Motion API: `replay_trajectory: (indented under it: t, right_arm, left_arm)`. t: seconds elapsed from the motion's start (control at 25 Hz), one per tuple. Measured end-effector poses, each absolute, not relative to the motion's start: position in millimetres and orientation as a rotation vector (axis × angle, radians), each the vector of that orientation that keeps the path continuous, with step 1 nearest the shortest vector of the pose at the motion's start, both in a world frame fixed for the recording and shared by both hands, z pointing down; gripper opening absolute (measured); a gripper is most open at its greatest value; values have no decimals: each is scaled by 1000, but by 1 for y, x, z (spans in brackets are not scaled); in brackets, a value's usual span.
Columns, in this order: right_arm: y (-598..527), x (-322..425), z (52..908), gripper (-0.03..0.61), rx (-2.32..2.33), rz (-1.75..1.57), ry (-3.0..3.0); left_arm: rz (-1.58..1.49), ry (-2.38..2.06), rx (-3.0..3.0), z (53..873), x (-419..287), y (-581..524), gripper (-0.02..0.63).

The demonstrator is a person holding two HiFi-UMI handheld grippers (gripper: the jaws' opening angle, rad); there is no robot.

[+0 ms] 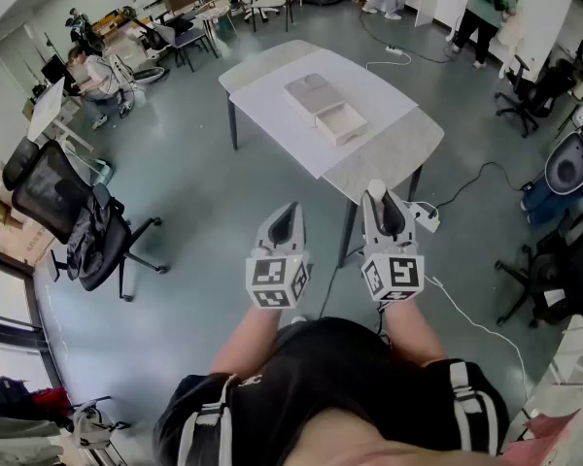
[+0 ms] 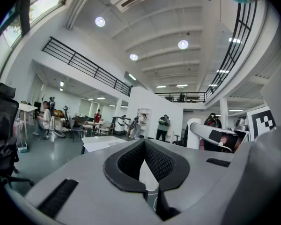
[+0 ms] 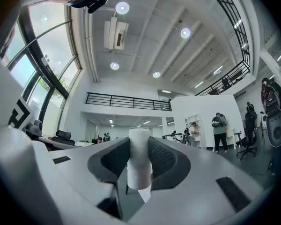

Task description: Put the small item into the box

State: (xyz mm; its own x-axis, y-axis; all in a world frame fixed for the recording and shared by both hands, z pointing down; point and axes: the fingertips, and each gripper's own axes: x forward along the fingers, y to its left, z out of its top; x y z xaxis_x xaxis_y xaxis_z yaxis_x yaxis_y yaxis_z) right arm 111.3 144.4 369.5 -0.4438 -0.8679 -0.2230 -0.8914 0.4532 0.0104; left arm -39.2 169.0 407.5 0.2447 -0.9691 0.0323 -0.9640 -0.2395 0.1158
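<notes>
Your right gripper [image 1: 383, 207] has its fingers clamped on the small white cylinder [image 3: 139, 159], whose long axis runs across them and whose top end rises clear. Your left gripper [image 1: 291, 212] is closed and empty. The box [image 1: 341, 124], tray slid open, sits on the counter [image 1: 272, 81] well ahead, marginally nearer your right hand. Only the head view shows the box; the right gripper view confirms the grip.

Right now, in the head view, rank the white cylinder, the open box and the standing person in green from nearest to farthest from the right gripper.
1. White cylinder: between the right gripper jaws.
2. Open box: mid-table, ahead.
3. Person in green: far right background.
</notes>
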Motion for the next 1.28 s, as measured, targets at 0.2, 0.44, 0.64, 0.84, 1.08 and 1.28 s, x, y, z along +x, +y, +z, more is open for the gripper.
replay_trajectory:
  t: [0.2, 0.44, 0.64, 0.84, 1.08, 1.28]
  right_arm:
    - [150, 105, 372, 126, -1521, 173, 2519]
    - [144, 97, 369, 126, -1516, 175, 2528]
    - [138, 75, 373, 126, -1527, 172, 2524]
    - [134, 53, 375, 126, -1559, 166, 2502]
    - [141, 34, 384, 126, -1594, 161, 2502]
    - [135, 31, 384, 126, -1603, 149, 2488]
  left_arm:
    - [-69, -1852, 2380, 410, -42, 174, 8]
    - [-65, -1837, 2377, 411, -47, 166, 8]
    - [-60, -1810, 2393, 417, -66, 159, 8]
    - [-54, -1757, 2424, 421, -85, 151, 8]
    - [-61, -1718, 2434, 428, -104, 150, 8]
    - [-77, -1735, 2421, 429, -118, 147, 8]
